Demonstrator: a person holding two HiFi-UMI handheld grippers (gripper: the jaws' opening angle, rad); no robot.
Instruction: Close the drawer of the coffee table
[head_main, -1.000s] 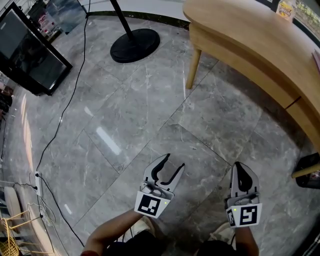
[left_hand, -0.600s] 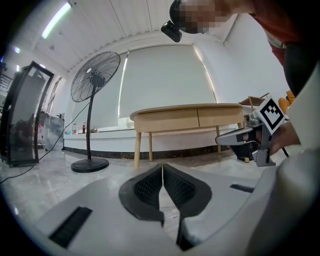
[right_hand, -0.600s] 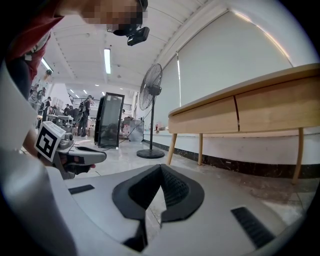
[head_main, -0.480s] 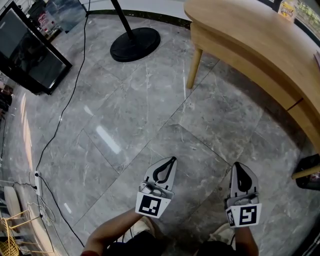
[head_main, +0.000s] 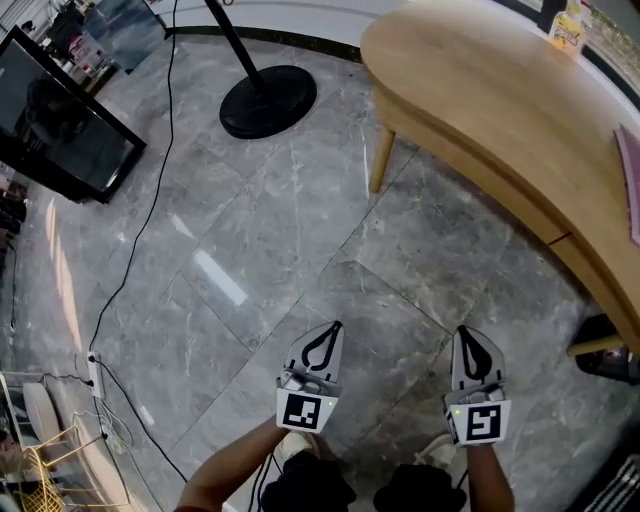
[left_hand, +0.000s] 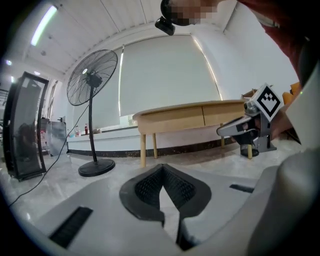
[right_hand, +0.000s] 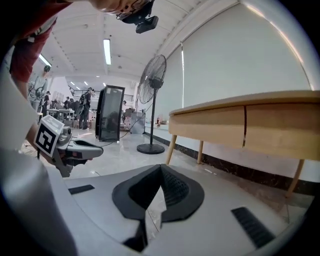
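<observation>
The light wooden coffee table (head_main: 480, 90) curves across the top right of the head view, with a drawer seam (head_main: 558, 240) in its side panel. In the right gripper view the drawer fronts (right_hand: 270, 127) look flush with the panel either side of a thin seam. My left gripper (head_main: 334, 326) and right gripper (head_main: 464, 332) hang side by side over the grey floor, well short of the table. Both are shut with nothing between the jaws. The left gripper (left_hand: 161, 168) faces the table (left_hand: 200, 116), and the right gripper (right_hand: 160, 167) faces it too.
A standing fan (left_hand: 92, 80) has its round black base (head_main: 268, 100) left of the table. A black screen cabinet (head_main: 60, 130) stands far left, with a cable (head_main: 150, 190) running to a power strip (head_main: 95, 375). A dark object (head_main: 605, 352) sits under the table's right end.
The left gripper's jaws went from open to shut. Both grippers have risen a little and the head view now takes in more of the table.
</observation>
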